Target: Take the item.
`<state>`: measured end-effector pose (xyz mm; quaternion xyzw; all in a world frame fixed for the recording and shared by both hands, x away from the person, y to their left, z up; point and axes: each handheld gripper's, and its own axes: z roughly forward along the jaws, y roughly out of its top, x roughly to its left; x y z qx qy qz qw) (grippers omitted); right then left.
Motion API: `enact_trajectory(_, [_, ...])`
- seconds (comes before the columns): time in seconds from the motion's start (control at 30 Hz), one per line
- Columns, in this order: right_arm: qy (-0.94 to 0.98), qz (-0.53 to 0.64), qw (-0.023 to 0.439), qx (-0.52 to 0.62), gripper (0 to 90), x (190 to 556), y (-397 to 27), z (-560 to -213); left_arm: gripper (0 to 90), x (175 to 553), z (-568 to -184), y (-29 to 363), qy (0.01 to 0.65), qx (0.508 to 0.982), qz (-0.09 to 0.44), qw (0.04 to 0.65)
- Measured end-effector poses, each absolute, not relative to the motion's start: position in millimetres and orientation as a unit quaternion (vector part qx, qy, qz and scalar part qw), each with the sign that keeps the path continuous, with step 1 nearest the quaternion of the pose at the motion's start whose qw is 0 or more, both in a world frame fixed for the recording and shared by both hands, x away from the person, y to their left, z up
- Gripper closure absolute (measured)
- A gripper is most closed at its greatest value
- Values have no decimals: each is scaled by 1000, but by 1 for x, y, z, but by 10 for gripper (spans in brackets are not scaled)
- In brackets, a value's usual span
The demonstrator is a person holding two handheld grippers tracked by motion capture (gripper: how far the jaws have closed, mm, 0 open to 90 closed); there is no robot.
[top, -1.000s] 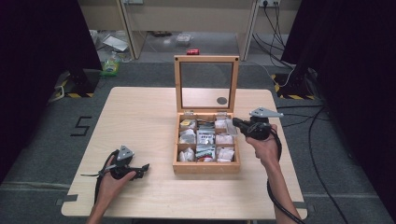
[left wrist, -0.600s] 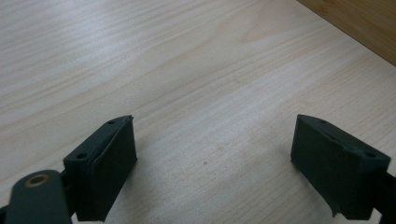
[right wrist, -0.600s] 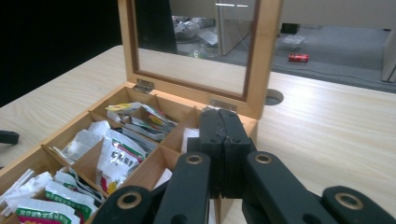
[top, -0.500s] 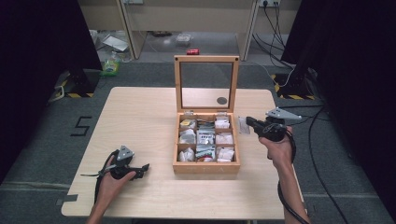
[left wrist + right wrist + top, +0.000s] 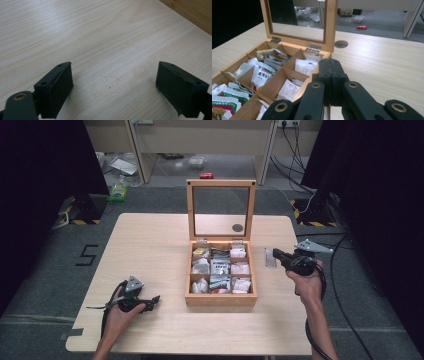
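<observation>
A wooden box (image 5: 220,300) stands open in the middle of the table, its glass lid (image 5: 220,185) upright. Its compartments hold several sachets (image 5: 219,266). My right gripper (image 5: 276,254) hovers just right of the box, jaws shut, and a small pale sachet (image 5: 270,260) hangs from its tips. In the right gripper view the jaws (image 5: 332,62) are pressed together beside the box wall (image 5: 325,54), and they hide the held sachet. My left gripper (image 5: 152,300) rests on the table at the front left. Its jaws (image 5: 115,80) stand wide apart over bare wood.
A round cable hole (image 5: 237,227) lies in the table behind the box. The table's right edge (image 5: 300,285) is close to my right hand. Cables (image 5: 345,285) trail off to the right, and a red can (image 5: 206,175) lies on the floor beyond.
My right gripper has moved right, from above the box's right compartments to the open table beside it, carrying the pale sachet. The left gripper has stayed put.
</observation>
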<state>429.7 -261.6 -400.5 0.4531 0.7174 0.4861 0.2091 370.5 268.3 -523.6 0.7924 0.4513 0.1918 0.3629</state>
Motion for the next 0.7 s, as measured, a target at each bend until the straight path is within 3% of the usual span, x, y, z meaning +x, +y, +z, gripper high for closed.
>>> enact_trajectory(0.7, [710, 471, 205, 482, 899, 421, -284, -420, 135, 371, -524, 268, 451, 792, 192, 363])
